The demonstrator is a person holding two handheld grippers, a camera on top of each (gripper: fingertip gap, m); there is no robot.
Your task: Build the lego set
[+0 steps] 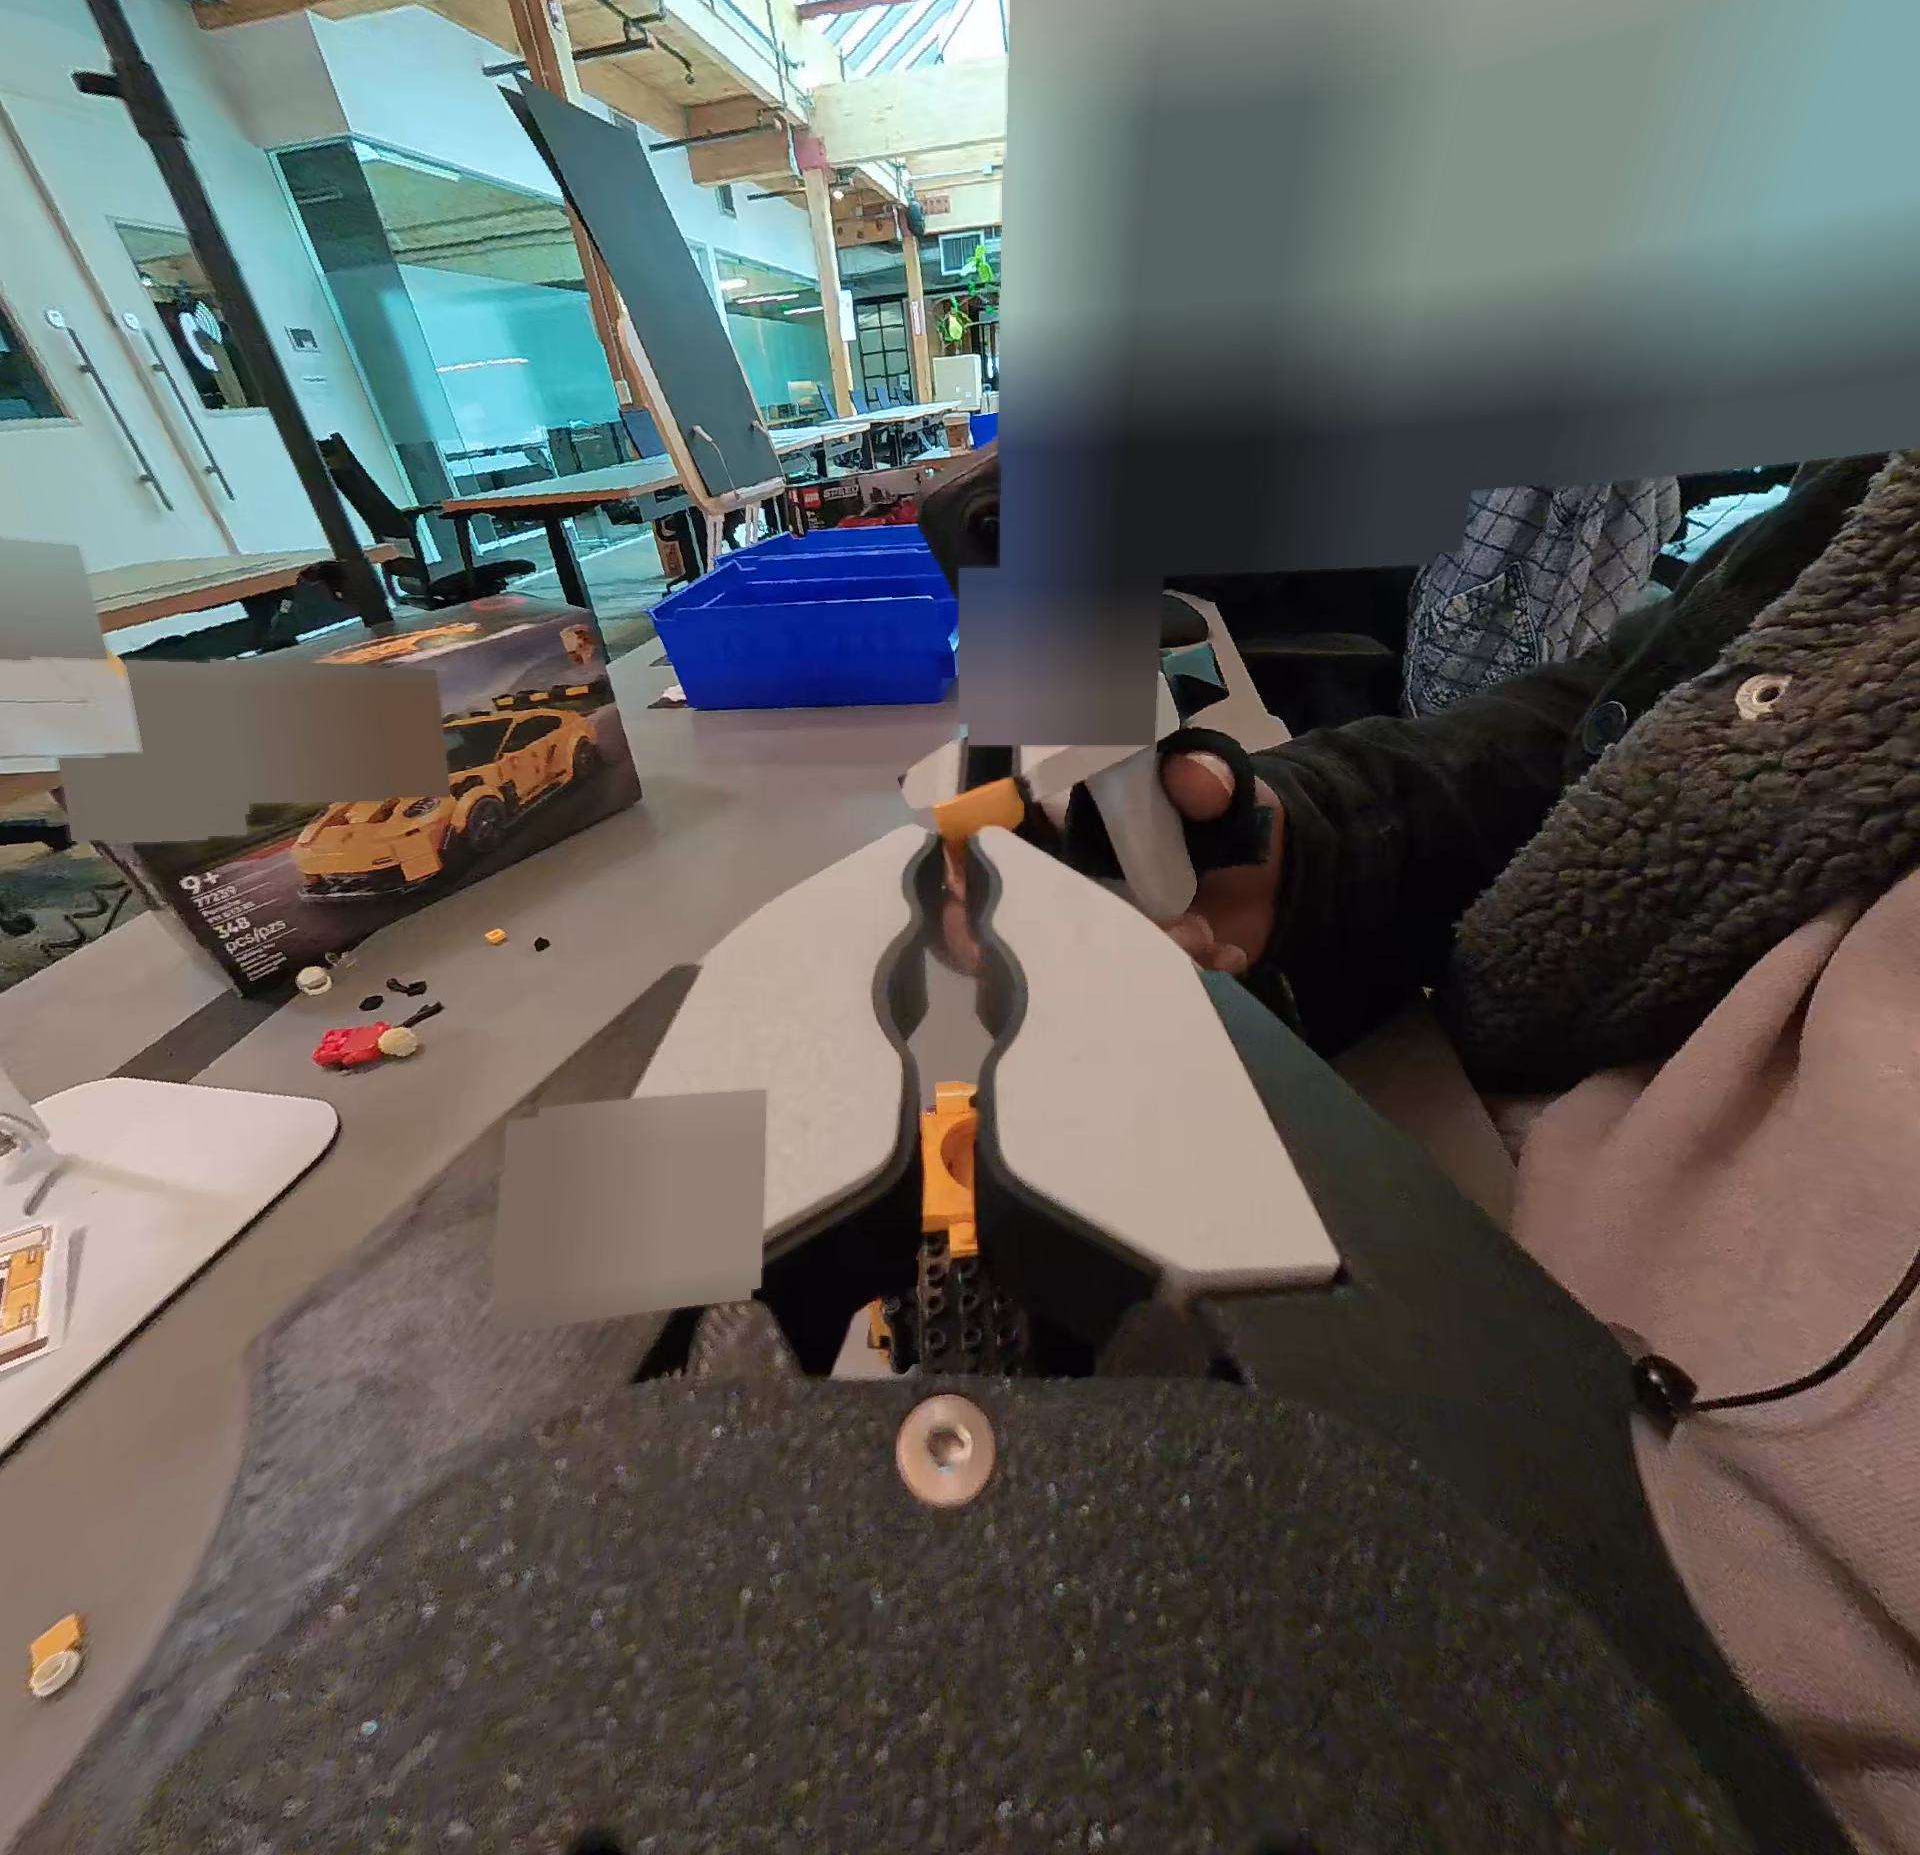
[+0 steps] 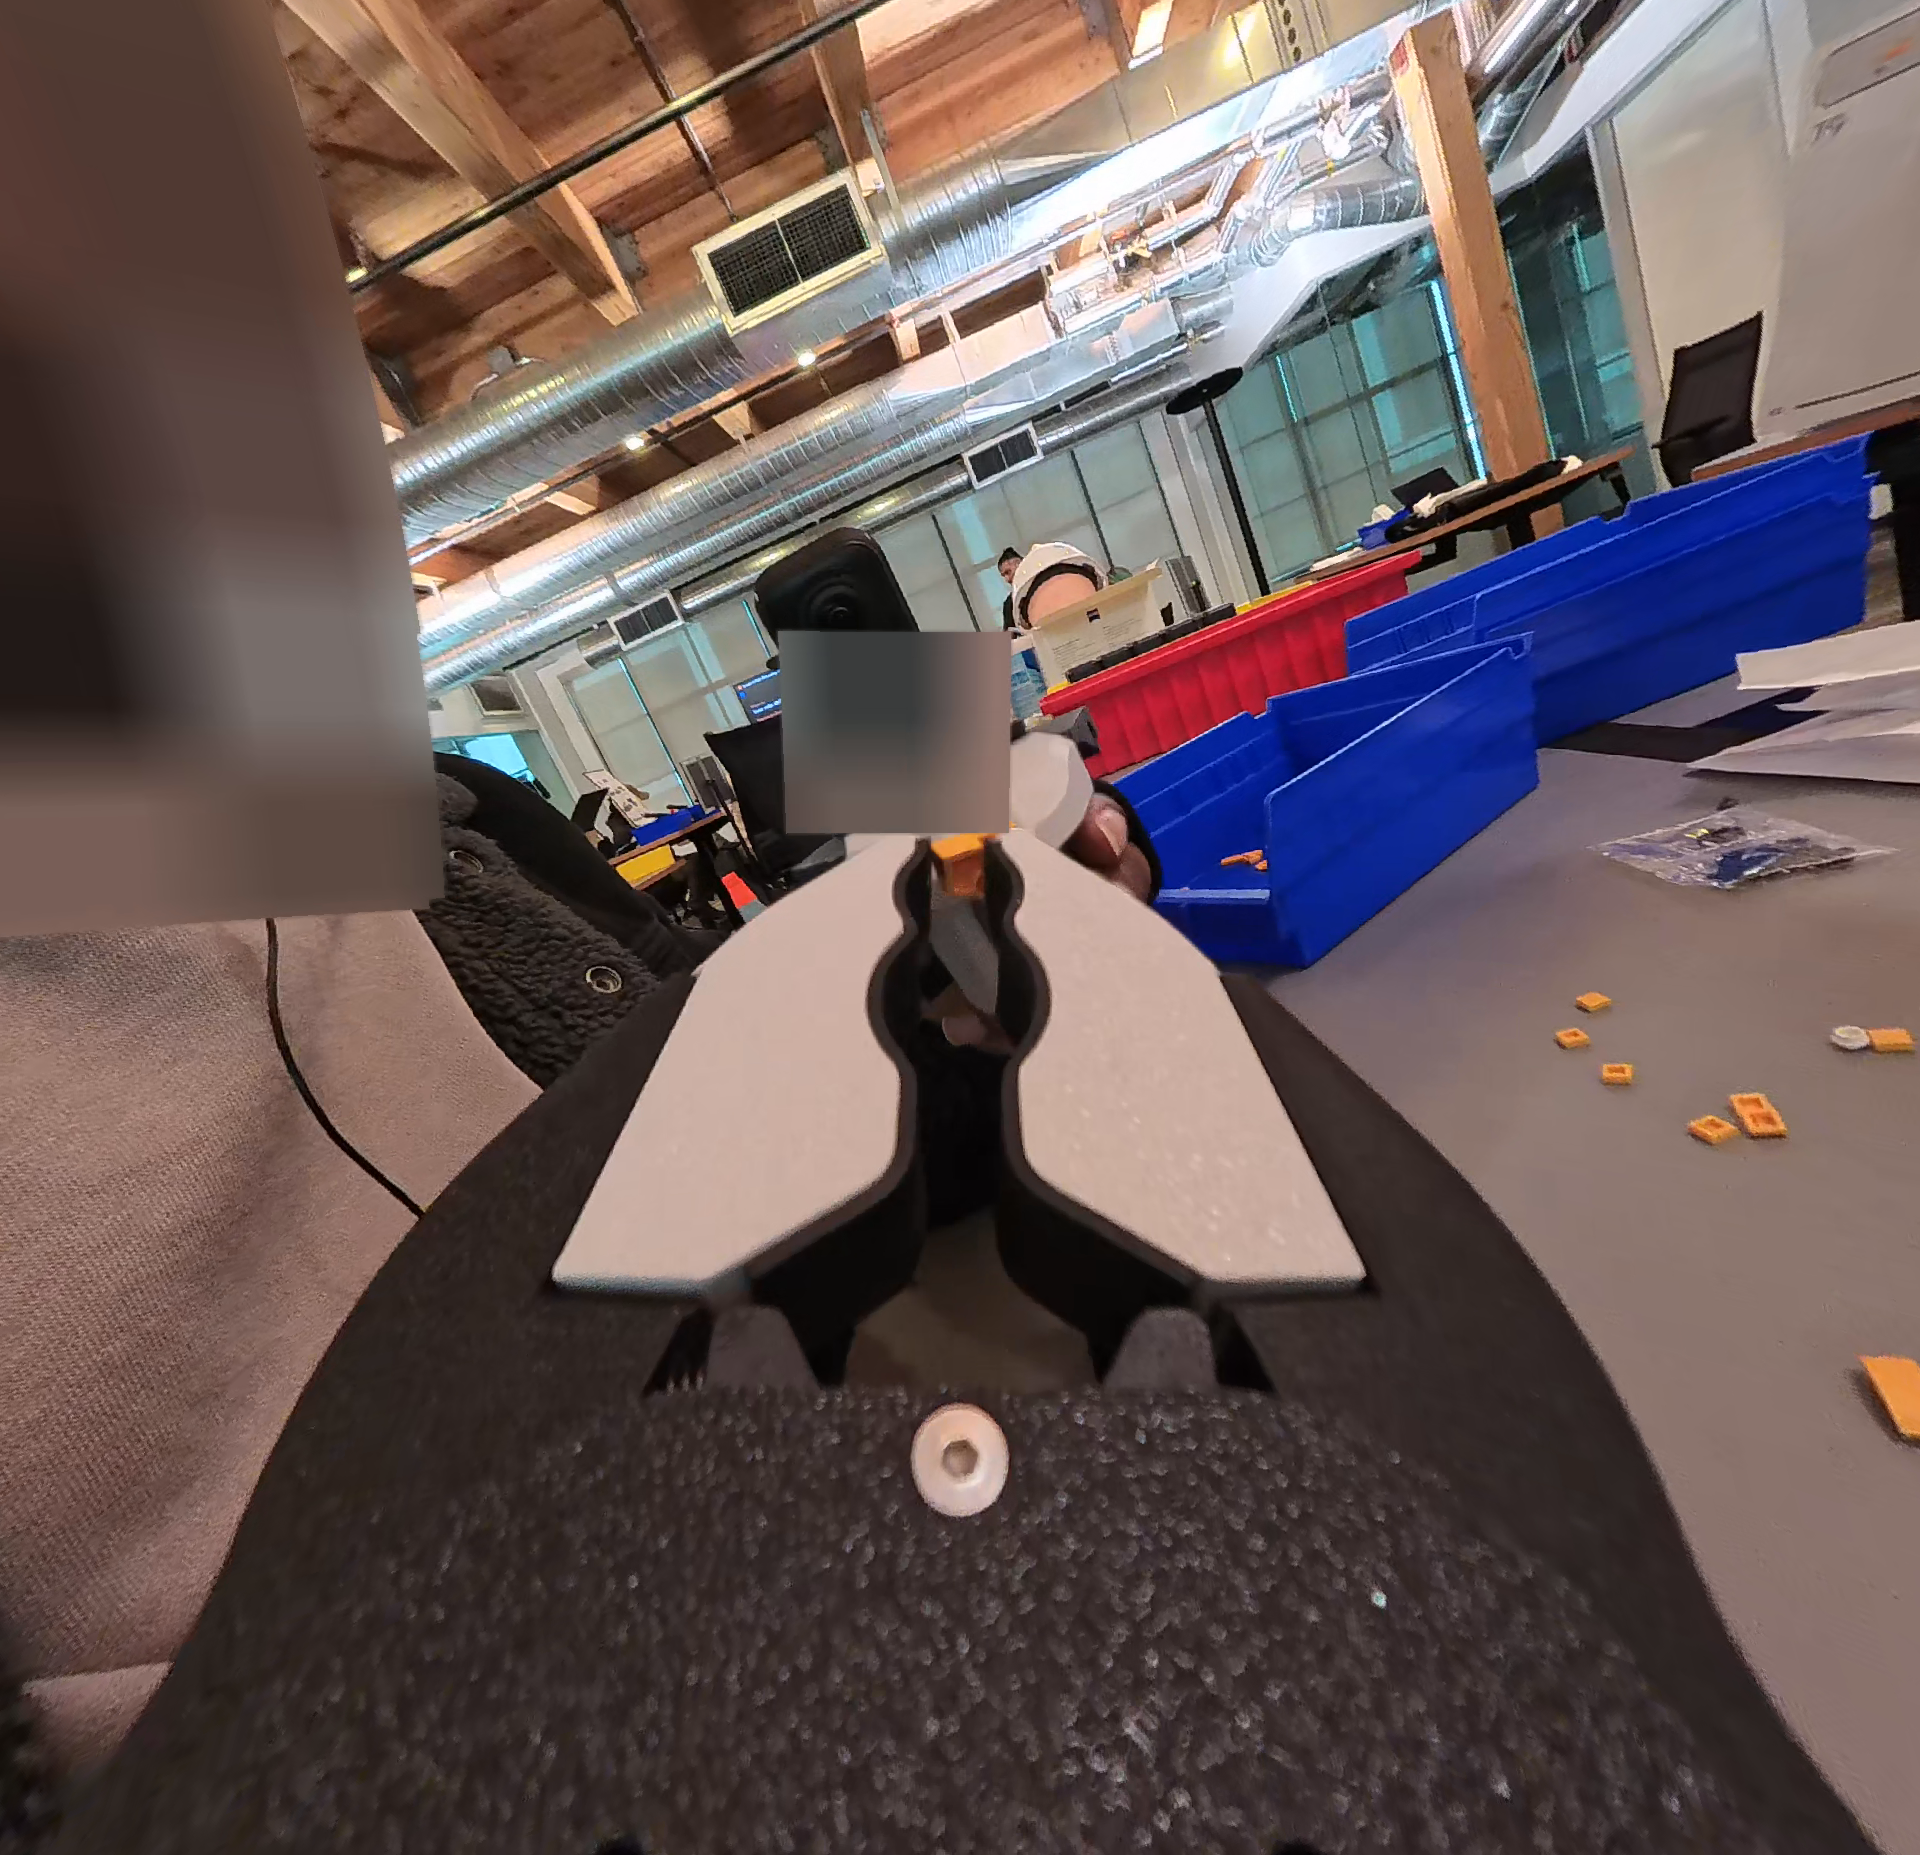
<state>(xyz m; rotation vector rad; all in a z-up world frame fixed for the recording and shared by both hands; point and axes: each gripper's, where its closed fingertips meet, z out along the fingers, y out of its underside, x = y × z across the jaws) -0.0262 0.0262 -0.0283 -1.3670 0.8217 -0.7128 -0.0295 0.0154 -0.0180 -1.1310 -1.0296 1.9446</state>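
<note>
My two grippers meet tip to tip above the grey table [image 1: 727, 797]. A small orange brick piece [image 1: 982, 813] sits between them. My left gripper [image 1: 951, 851] is shut on a thin edge of that piece, which runs down between its fingertips. The right gripper [image 1: 1003, 771] faces it, held by a gloved hand [image 1: 1216, 829]. In the right wrist view my right gripper [image 2: 958, 862] is shut on the same orange piece [image 2: 961, 870]; a grey finger of the left gripper [image 2: 1055, 792] shows just behind. An orange and black brick assembly [image 1: 951, 1182] shows through the left gripper's gap, below it.
A toy box picturing a yellow car [image 1: 416, 797] and a red minifigure [image 1: 358, 1045] lie left, with a white pad [image 1: 156, 1182] nearer. Blue bins [image 2: 1382, 829] and a red bin [image 2: 1236, 673] stand behind. Small orange parts [image 2: 1745, 1119] and a plastic bag [image 2: 1745, 855] lie right. Only a small space, under 4 cm, lies between the two pairs of fingers.
</note>
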